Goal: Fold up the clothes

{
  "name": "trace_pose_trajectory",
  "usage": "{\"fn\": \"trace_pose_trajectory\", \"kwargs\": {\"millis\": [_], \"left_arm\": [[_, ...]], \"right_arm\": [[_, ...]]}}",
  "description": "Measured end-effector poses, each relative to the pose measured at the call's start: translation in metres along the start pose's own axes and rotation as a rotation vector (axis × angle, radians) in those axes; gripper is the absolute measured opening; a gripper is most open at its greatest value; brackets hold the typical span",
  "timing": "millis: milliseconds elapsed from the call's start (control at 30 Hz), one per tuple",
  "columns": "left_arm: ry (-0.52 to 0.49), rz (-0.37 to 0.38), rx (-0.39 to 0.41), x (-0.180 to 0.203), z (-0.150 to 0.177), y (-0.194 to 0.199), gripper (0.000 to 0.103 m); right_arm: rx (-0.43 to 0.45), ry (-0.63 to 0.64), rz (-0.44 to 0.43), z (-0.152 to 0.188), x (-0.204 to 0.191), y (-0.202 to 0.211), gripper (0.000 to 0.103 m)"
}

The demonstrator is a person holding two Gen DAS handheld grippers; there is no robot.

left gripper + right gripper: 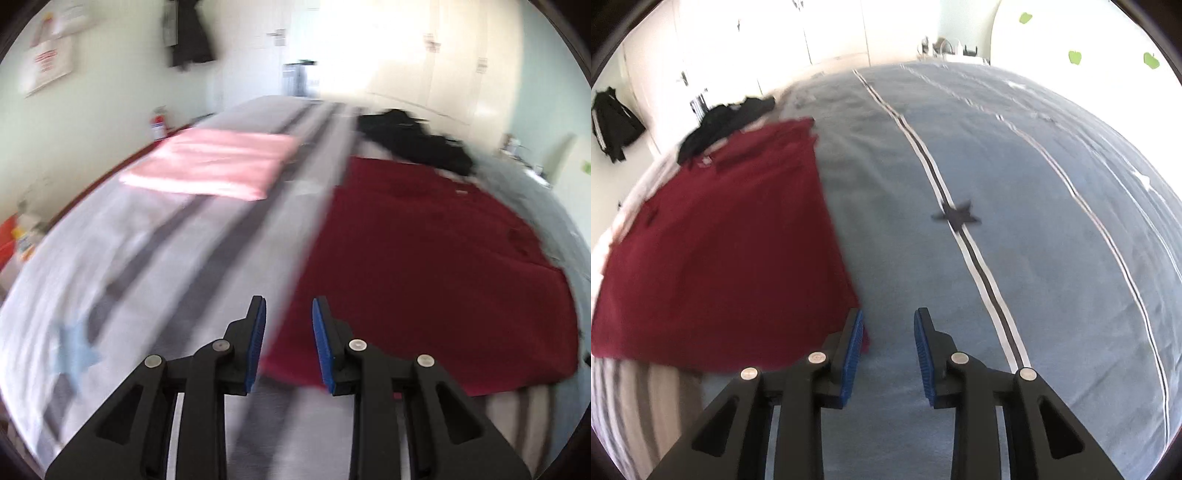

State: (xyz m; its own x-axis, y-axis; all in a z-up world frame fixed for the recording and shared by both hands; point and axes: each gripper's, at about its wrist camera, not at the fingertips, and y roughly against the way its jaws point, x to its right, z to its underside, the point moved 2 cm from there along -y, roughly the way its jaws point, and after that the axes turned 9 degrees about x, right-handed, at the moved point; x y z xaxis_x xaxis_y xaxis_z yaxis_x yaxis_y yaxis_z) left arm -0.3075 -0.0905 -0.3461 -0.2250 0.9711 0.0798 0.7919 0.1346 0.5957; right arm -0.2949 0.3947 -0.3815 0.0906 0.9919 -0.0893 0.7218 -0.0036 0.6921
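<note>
Both the left gripper [288, 314] and right gripper [888, 325] are hovering open and empty over the bed [1015, 166], where the dark red garment [424, 266] is lying flat, likely soft and limp, best pinched at its near corners.

left gripper [288, 325]: jaws apart, nothing between them, above the bedspread [155, 258] | red garment [424, 266]: spread flat, right of the gripper | pink folded cloth [218, 166]: far left | black clothes [413, 140]: beyond the red garment | view blurred
</note>
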Motion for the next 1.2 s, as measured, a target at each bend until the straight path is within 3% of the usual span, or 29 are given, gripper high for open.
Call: {"fn": "trace_pose_trajectory", "kwargs": {"millis": [167, 367, 467, 633, 733, 833, 900, 1000, 1133, 1200], "left_arm": [[-0.037, 0.145, -0.03, 0.068, -0.001, -0.038, 0.023], [-0.109, 0.21, -0.088, 0.126, 0.004, -0.097, 0.024], [-0.099, 0.169, -0.149, 0.111, 0.012, -0.123, 0.023], [-0.065, 0.068, -0.15, 0.049, 0.004, -0.136, 0.023], [-0.087, 0.055, -0.169, 0.024, -0.003, -0.141, 0.016], [-0.067, 0.008, -0.167, 0.005, -0.016, -0.139, 0.015], [-0.028, -0.053, -0.141, -0.011, -0.028, -0.135, 0.016], [-0.005, -0.097, -0.101, -0.022, -0.049, -0.135, 0.016], [-0.043, 0.032, -0.069, 0.014, -0.073, -0.145, 0.016], [-0.079, 0.115, -0.09, 0.043, -0.077, -0.158, 0.016]], "right_arm": [[0.062, -0.003, -0.092, -0.026, -0.038, -0.003, 0.03], [0.058, 0.055, -0.211, -0.05, -0.107, -0.058, 0.03], [0.028, 0.074, -0.23, -0.055, -0.116, -0.085, 0.03], [0.009, 0.11, -0.21, -0.062, -0.089, -0.102, 0.027], [0.006, 0.092, -0.157, -0.066, -0.057, -0.102, 0.027], [-0.001, 0.014, -0.068, -0.074, -0.015, -0.109, 0.027], [-0.006, -0.026, -0.01, -0.081, 0.004, -0.115, 0.04], [0.015, -0.044, 0.031, -0.097, 0.013, -0.115, 0.04], [0.098, 0.003, -0.024, -0.129, -0.019, -0.106, 0.042], [0.105, 0.028, -0.106, -0.139, -0.049, -0.112, 0.042]]}}
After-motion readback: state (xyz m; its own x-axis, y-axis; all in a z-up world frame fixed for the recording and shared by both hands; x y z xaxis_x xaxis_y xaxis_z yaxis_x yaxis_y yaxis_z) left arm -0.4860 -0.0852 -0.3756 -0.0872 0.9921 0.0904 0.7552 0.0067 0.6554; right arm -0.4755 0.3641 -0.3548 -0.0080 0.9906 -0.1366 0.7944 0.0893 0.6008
